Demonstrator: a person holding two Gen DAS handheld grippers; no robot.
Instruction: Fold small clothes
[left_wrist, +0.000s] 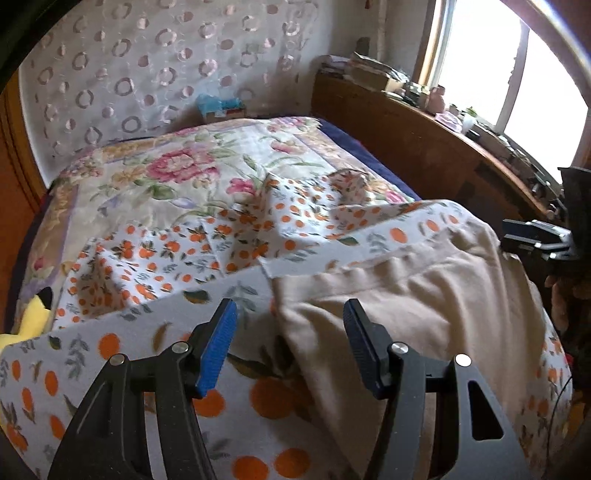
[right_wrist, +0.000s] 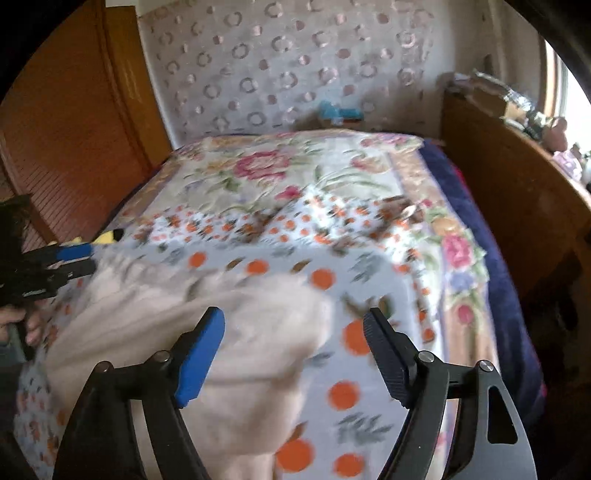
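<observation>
Beige garment (left_wrist: 406, 295) on orange-print blanket (left_wrist: 147, 254), edges loose

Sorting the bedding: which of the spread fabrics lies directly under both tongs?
The plain beige knit garment, unpatterned, lying on the orange-fruit print sheet; the pink-flowered quilt is farther back.

Garment (left_wrist: 424, 288) lies on a blanket (left_wrist: 155, 251) spread over the bed (left_wrist: 155, 177); headboard (left_wrist: 406, 140) to the right; curtain (left_wrist: 147, 66) behind; plush toy (left_wrist: 33, 314) at left edge.
</observation>
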